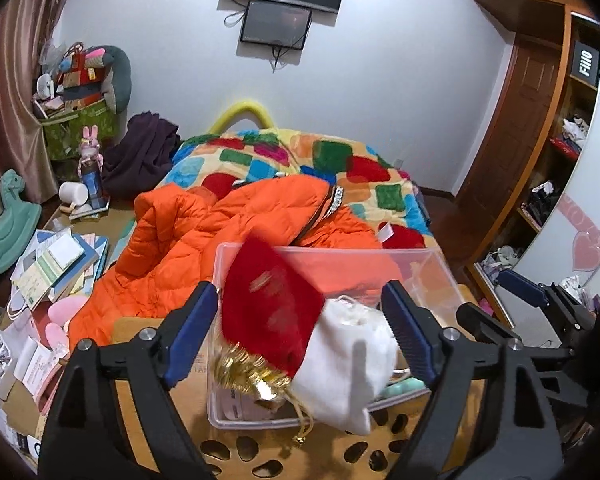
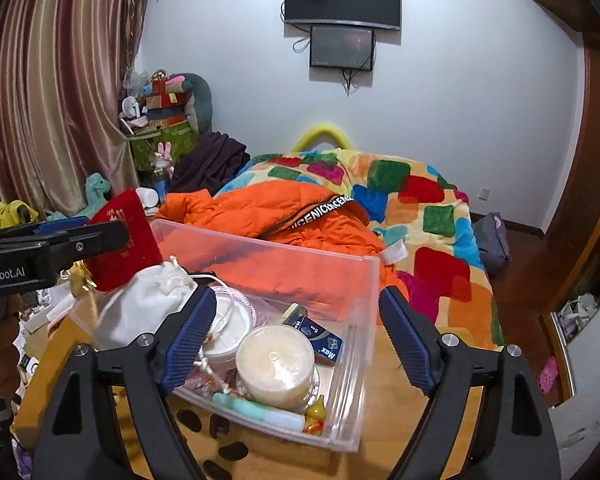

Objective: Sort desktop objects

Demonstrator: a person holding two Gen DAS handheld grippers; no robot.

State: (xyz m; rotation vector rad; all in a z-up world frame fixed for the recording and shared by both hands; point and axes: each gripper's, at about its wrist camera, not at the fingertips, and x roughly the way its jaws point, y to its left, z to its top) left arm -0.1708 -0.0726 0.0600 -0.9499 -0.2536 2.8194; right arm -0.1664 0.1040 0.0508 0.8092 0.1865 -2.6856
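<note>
A clear plastic bin stands on a wooden top with dark oval cut-outs. A red velvet pouch with gold trim, blurred, and a white cloth pouch hang over the bin's left end. My left gripper is open and wide, with the pouches between its pads but untouched. My right gripper is open above the bin, holding nothing. Inside lie a round cream-lidded jar, a blue box, a green tube and a small yellow gourd.
Behind the bin is a bed with an orange puffer jacket and a patchwork blanket. Books and papers pile up at the left. A wooden wardrobe stands on the right, curtains on the left.
</note>
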